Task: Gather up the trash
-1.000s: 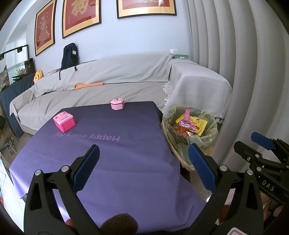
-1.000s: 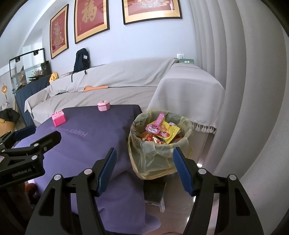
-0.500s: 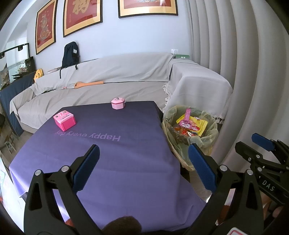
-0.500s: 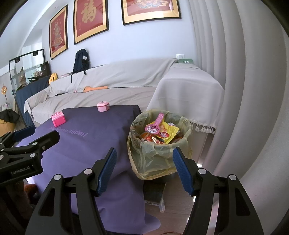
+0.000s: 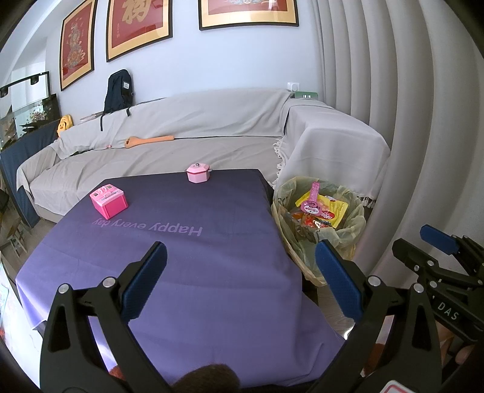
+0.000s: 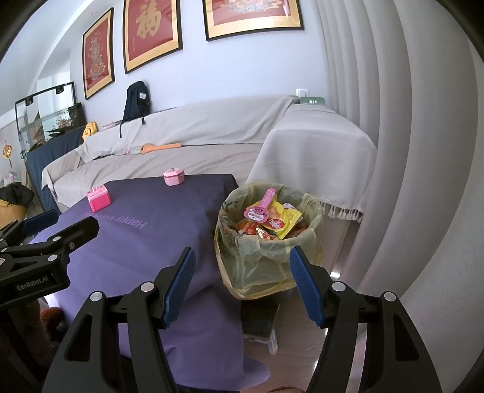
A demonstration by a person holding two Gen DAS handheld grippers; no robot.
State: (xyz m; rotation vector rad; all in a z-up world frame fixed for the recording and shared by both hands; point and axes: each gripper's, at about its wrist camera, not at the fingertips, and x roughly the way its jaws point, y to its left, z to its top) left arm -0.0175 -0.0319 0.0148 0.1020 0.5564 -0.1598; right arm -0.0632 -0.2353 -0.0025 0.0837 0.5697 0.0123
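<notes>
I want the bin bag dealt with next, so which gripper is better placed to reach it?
Probably the right gripper: open, empty, with the bin straight ahead between its fingers. The left gripper, also open, faces the table, bin off to its side.

A purple cloth (image 5: 187,257) printed "Happy every day" covers the table, with a pink toy stove (image 5: 108,201) near its left edge and a pink toy pot (image 5: 198,172) at the far edge, well apart. Behind it a sofa (image 5: 181,142) under a grey throw holds an orange wooden spoon (image 5: 149,140) on the seat and a dark backpack (image 5: 118,90) on the backrest. Three red framed pictures (image 5: 137,25) hang above, pleated curtains (image 5: 393,90) at right
</notes>
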